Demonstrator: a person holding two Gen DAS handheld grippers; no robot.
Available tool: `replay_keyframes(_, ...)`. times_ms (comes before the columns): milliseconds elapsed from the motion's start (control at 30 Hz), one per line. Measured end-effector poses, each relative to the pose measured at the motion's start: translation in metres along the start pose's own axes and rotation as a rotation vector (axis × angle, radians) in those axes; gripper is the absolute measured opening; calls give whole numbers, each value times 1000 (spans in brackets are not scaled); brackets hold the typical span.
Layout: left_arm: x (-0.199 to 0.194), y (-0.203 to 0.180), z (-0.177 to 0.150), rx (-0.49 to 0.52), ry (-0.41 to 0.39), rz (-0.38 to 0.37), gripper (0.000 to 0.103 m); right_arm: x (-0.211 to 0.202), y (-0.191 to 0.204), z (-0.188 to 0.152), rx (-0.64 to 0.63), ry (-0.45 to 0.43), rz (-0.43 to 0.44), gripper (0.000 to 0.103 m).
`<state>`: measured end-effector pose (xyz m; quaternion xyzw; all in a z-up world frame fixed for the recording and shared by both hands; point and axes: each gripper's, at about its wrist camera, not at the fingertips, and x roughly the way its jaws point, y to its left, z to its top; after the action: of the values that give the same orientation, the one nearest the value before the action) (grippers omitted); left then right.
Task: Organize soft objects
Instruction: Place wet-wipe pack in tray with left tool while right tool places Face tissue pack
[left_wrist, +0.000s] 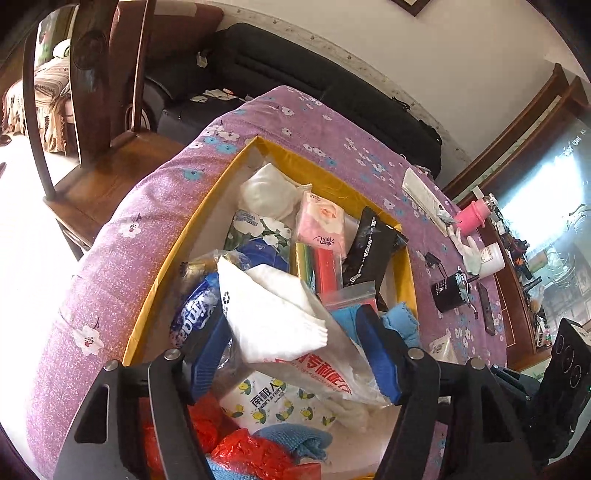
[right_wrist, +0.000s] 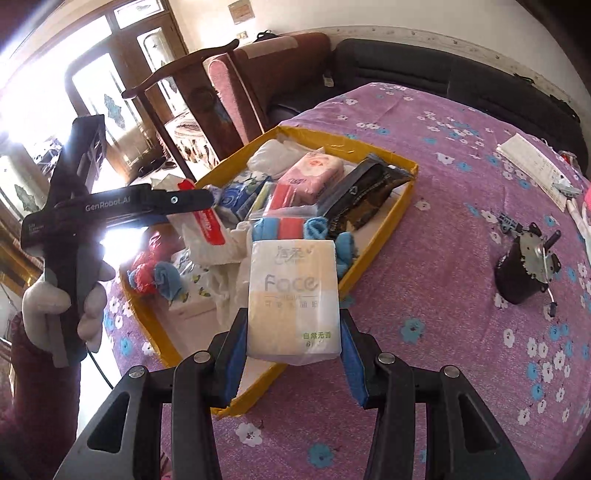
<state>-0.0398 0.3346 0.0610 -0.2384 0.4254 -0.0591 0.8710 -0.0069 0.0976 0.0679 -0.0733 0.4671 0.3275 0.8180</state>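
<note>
Right wrist view, tissue pack (right_wrist: 293, 301) clamped between right tool (right_wrist: 293, 356) pads

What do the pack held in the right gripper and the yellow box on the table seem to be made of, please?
The tissue pack, clamped in the right gripper, looks like soft paper tissue in thin glossy plastic film: it shines, and a clear seam sticks out at its lower end. The yellow box is probably cardboard with a matte yellow outside and white inside: thin, stiff, straight walls with folded corners.
</note>
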Motion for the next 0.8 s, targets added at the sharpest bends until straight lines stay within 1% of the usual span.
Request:
replay_keyframes(100, -10, -2, 3, -9, -39, -23, 74, 5, 12, -3, -44, 12, 14, 50)
replay_keyframes(167, -19, -4, 5, -14, -74, -44, 80, 8, 21, -6, -70, 22, 46, 50)
replay_keyframes(233, -27, -6, 6, -14, -106, -50, 83, 12, 30, -8, -100, 34, 68, 50)
replay_keyframes(300, -33, -7, 7, -11, -128, -51, 84, 16, 39, -10, -126, 41, 84, 50)
replay_keyframes(433, -34, -8, 7, -8, -134, -38, 84, 22, 51, -14, -164, 50, 94, 50)
replay_keyframes(533, -34, -4, 5, -17, -133, -32, 84, 25, 52, -15, -164, 54, 104, 50)
replay_keyframes(667, -32, -1, 4, -24, -138, -21, 84, 30, 47, -14, -143, 90, 168, 51)
replay_keyframes(700, -32, -1, 4, -25, -138, -15, 84, 34, 48, -14, -146, 106, 170, 51)
replay_keyframes(767, -31, -1, 4, -28, -139, -7, 84, 42, 48, -12, -144, 110, 129, 52)
replay_keyframes(800, -32, -3, 3, -25, -142, -2, 84, 46, 46, -12, -134, 115, 107, 55)
